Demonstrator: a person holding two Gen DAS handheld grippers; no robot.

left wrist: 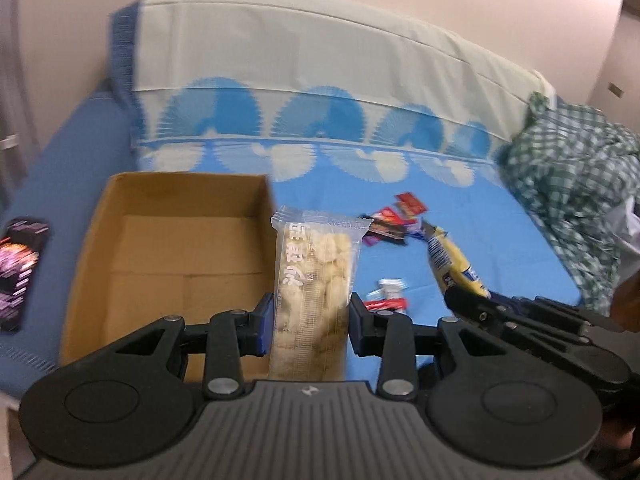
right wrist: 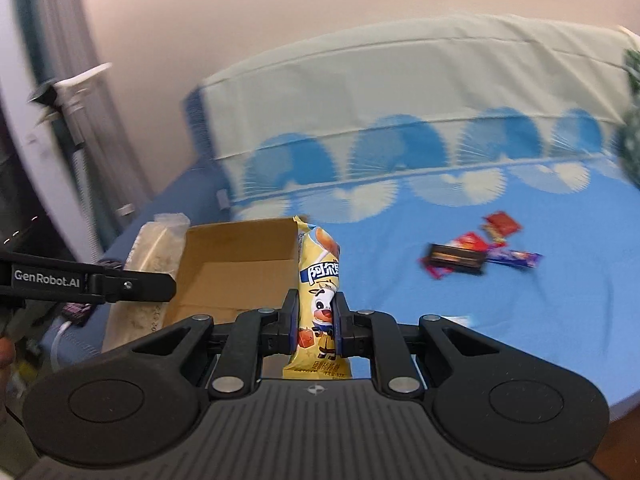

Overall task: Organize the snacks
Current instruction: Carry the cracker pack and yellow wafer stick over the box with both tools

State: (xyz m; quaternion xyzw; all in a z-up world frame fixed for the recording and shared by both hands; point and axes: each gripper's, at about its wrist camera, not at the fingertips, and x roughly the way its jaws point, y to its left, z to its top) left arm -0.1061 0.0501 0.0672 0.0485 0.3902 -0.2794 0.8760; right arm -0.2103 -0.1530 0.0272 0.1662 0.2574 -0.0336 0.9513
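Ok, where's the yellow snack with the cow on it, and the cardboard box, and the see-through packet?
yellow snack (right wrist: pixel 320 300), right wrist view, on the cartoon cow.
cardboard box (left wrist: pixel 180 252), left wrist view, on the bare inside floor.
see-through packet (left wrist: pixel 316 280), left wrist view, on its middle, above the fingers.

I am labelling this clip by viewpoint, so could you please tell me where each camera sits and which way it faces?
Left wrist: on the left gripper, looking along its fingers across the blue bed; it grips a clear biscuit packet beside the cardboard box; the right gripper shows at right.
Right wrist: on the right gripper, same heading; it grips a yellow cartoon snack packet; the left gripper shows at left.
Shared: box, both packets, loose snacks, folded quilt.
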